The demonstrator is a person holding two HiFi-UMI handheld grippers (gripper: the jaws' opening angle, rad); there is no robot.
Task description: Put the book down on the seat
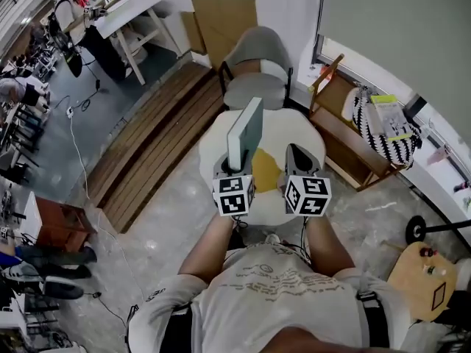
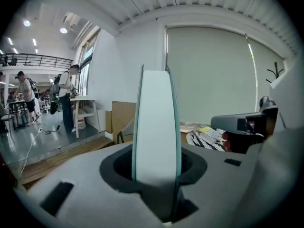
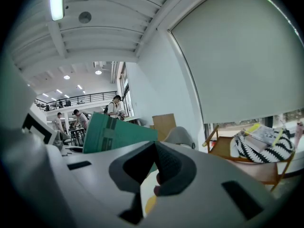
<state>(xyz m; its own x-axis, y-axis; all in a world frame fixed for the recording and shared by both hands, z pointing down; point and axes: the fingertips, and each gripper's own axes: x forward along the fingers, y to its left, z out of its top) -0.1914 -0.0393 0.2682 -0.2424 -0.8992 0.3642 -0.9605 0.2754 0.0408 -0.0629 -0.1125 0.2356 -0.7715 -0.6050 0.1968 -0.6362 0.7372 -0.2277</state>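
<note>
My left claw is pinching the book by its lower end. In the left gripper view the two pads sit against the teal covers on either side, with the pale page edge facing me and running straight up out of the claw. The book stands upright and on edge, held in the air over the left part of the white round seat, not lying on it. My right claw hangs just beside it, over the middle of the seat, with its tips pressed together on nothing. From the right gripper view the book's teal cover shows just left of that claw, apart from it.
</note>
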